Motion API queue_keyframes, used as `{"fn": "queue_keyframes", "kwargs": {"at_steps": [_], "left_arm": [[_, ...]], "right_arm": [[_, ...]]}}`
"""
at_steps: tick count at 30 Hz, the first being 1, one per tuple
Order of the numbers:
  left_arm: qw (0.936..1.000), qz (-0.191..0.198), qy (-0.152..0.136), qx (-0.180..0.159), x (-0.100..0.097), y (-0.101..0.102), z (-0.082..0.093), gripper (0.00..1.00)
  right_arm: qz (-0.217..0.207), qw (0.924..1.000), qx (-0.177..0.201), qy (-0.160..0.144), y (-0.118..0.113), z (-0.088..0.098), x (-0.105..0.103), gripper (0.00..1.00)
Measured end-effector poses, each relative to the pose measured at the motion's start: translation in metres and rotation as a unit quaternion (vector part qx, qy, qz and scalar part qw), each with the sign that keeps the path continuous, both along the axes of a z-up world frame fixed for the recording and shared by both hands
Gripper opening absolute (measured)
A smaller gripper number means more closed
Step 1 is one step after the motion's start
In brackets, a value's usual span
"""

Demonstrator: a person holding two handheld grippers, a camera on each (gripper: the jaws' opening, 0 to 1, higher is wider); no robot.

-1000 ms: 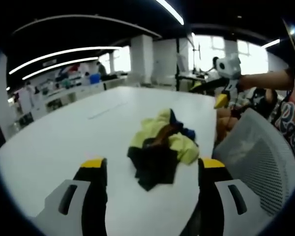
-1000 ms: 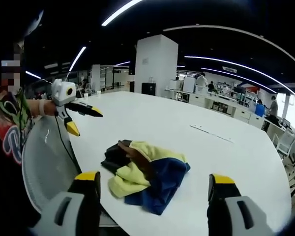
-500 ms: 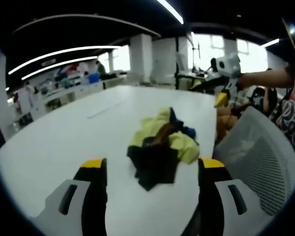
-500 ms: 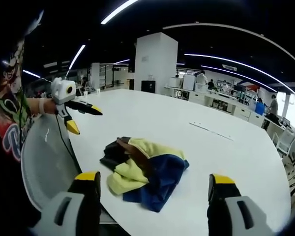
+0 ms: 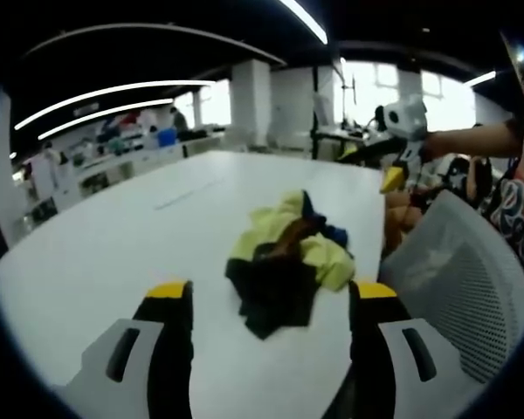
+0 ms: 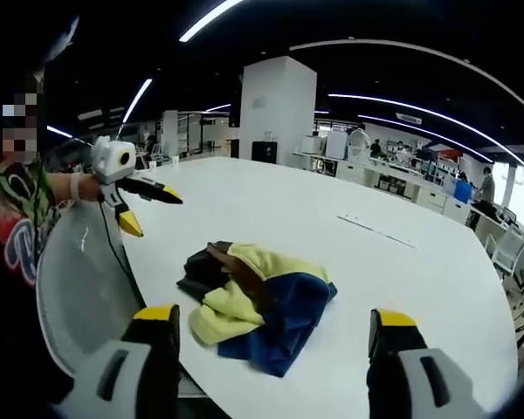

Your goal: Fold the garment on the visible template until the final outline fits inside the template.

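A crumpled garment (image 5: 284, 262) in yellow, black, brown and blue lies in a heap on the white table (image 5: 113, 244). My left gripper (image 5: 271, 301) is open, its yellow-tipped jaws wide apart on either side of the heap's near end, not touching it. From the right gripper view the same garment (image 6: 258, 301) lies just ahead of my right gripper (image 6: 273, 319), which is open and holds nothing. The left gripper (image 6: 150, 209) hangs open in the air at the left there. The right gripper (image 5: 371, 166) hovers open beyond the heap in the left gripper view.
A faint line mark (image 6: 367, 229) runs across the table beyond the garment. A white mesh chair back (image 5: 454, 271) stands against the table edge beside the heap. A person's arm (image 5: 467, 140) reaches in. Desks and a white pillar (image 6: 275, 113) stand far behind.
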State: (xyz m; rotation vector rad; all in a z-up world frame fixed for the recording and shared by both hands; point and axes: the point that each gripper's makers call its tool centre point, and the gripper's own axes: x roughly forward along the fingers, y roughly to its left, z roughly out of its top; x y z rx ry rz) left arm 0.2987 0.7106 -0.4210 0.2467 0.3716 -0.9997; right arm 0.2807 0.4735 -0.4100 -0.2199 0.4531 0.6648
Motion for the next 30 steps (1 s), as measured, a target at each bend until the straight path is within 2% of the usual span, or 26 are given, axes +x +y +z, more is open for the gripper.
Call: {"fn": "queue_keyframes", "kwargs": {"at_steps": [6, 13, 16, 19, 24, 28, 30], "left_arm": [[1.0000, -0.001, 0.003, 0.005, -0.001, 0.001, -0.004, 0.67], [0.9999, -0.007, -0.008, 0.012, 0.003, -0.001, -0.002, 0.63], [0.9995, -0.016, -0.015, 0.021, 0.004, -0.005, -0.003, 0.58], [0.9994, -0.026, -0.003, 0.020, 0.004, -0.012, -0.005, 0.50], [0.9989, -0.033, -0.015, 0.031, 0.011, -0.022, -0.008, 0.48], [0.9985, -0.040, -0.015, 0.034, 0.016, -0.030, -0.010, 0.43], [0.9984, -0.039, -0.016, 0.038, 0.020, -0.032, -0.013, 0.43]], "right_arm": [[0.002, 1.0000, -0.004, 0.000, 0.000, -0.002, 0.000, 0.89], [0.004, 0.9999, -0.011, -0.004, -0.001, -0.004, 0.004, 0.86], [0.007, 0.9998, -0.019, -0.007, 0.000, -0.006, 0.006, 0.81], [0.011, 0.9995, -0.025, -0.016, 0.003, -0.007, 0.009, 0.75], [0.012, 0.9993, -0.030, -0.021, 0.005, -0.011, 0.014, 0.71], [0.010, 0.9990, -0.035, -0.026, 0.003, -0.013, 0.017, 0.64], [0.004, 0.9986, -0.041, -0.034, -0.001, -0.013, 0.023, 0.66]]}}
